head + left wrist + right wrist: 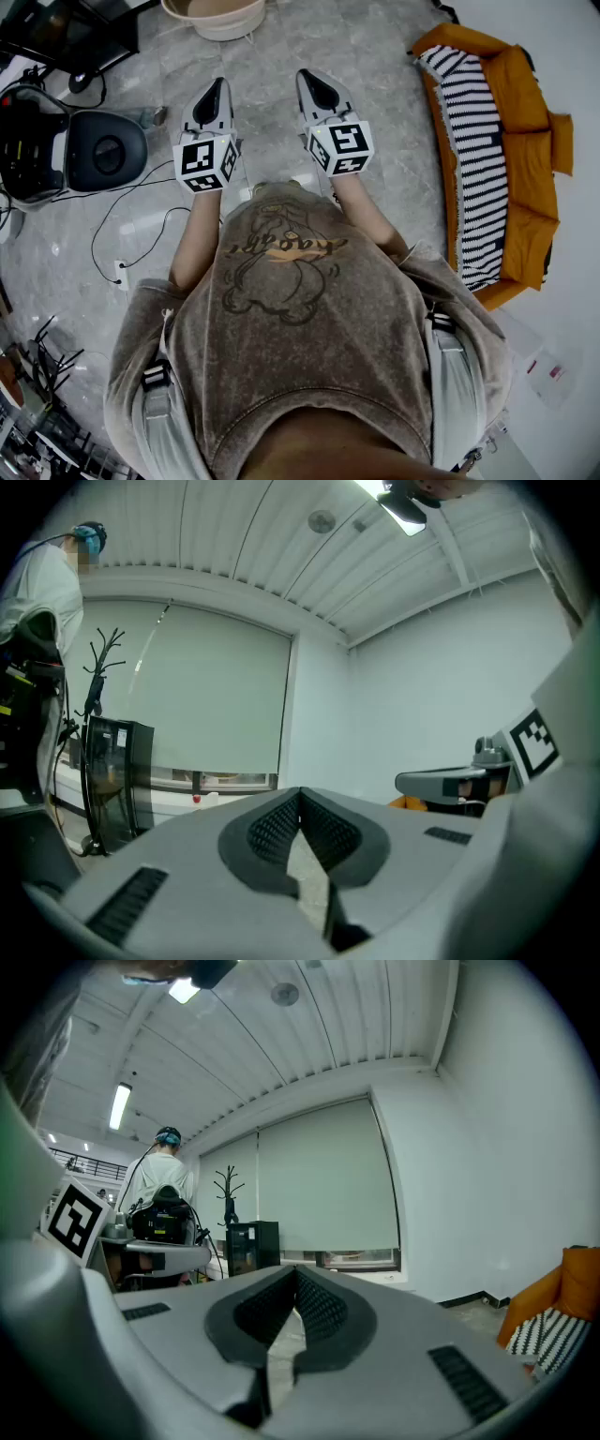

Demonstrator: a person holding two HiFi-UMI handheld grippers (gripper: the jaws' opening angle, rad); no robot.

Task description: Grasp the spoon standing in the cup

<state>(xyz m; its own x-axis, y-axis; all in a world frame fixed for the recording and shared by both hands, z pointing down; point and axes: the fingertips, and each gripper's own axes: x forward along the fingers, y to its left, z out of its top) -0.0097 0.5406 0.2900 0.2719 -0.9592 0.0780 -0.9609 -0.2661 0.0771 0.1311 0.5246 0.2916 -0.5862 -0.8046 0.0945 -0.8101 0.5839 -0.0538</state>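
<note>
Here, spoon and cup: shown in no view. Left gripper (217,89): grey moulded plastic, ribbed black pads meeting at the tips, nothing between them. Right gripper (313,82): likewise closed and empty. Both are held level over a veined grey stone floor (270,89). Cream round tub (214,15), cut off by the top edge. Orange sofa (530,150) with striped cushion (473,141), at the floor's right edge.
</note>
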